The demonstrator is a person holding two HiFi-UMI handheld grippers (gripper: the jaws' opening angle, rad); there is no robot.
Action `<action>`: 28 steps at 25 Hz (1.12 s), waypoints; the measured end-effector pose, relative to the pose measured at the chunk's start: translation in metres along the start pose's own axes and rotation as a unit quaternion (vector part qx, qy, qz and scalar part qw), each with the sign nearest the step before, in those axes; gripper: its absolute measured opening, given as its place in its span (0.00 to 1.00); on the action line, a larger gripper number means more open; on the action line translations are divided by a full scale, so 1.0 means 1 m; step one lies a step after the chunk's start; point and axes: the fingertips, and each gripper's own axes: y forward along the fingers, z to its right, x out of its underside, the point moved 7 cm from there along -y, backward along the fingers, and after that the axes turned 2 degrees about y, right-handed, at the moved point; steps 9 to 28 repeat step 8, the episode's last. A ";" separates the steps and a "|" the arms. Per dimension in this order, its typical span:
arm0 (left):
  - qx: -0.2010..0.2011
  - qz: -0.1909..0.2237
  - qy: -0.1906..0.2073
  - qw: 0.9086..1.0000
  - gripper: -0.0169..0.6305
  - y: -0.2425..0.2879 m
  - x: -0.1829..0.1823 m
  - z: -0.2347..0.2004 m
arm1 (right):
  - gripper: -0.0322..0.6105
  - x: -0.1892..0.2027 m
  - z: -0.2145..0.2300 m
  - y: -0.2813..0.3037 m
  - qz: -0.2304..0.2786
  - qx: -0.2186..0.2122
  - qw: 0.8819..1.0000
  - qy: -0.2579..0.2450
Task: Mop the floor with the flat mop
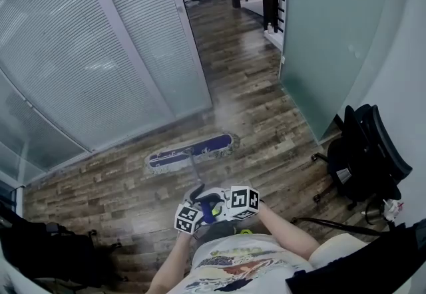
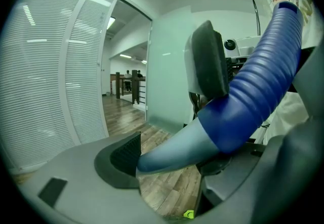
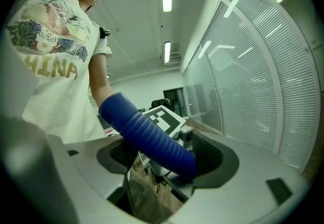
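**Head view.** One flat mop lies on the dark wooden plank floor (image 1: 253, 86), out in front of the person. Its long blue-and-white fringed mop head (image 1: 192, 151) lies flat and crosswise. The left end is nearer the person and the right end points up and to the right, toward the frosted glass panel (image 1: 326, 33). One thin handle (image 1: 194, 169) rises from the middle of the mop head and slants back toward the person's chest, roughly square to the head's long axis. Two grippers meet on its upper end. The left gripper (image 1: 195, 208) and the right gripper (image 1: 229, 203) sit side by side, each with one marker cube. Slatted glass partitions (image 1: 86, 53) run along the left. One black office chair (image 1: 363, 159) stands at the right, well apart from the mop.

**Left gripper view.** The handle (image 2: 202, 137) crosses between the two jaws of the left gripper (image 2: 167, 107), slanting from lower left to upper right. A pale grey-blue shaft widens there into a blue ribbed grip (image 2: 263, 76). One dark pad presses the shaft from below and the other sits against the grip from above, so the gripper is clamped on the handle. Plank floor shows underneath.

**Right gripper view.** The right gripper (image 3: 164, 156) is closed narrowly on the blue ribbed grip (image 3: 152, 142), with a ridged pad on each side. The grip runs from upper left down between the jaws. One marker cube (image 3: 164, 116) of the other gripper shows just behind it.
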 end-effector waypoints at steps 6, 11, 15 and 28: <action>0.001 0.000 -0.003 1.000 0.45 -0.002 -0.004 -0.003 | 0.51 -0.005 0.001 0.001 -0.004 -0.002 1.000 -0.001; 0.000 0.002 -0.003 1.000 0.45 -0.004 -0.006 -0.006 | 0.51 -0.008 0.003 0.003 -0.003 -0.002 1.000 0.000; 0.000 0.002 -0.003 1.000 0.45 -0.004 -0.006 -0.006 | 0.51 -0.008 0.003 0.003 -0.003 -0.002 1.000 0.000; 0.000 0.002 -0.003 1.000 0.45 -0.004 -0.006 -0.006 | 0.51 -0.008 0.003 0.003 -0.003 -0.002 1.000 0.000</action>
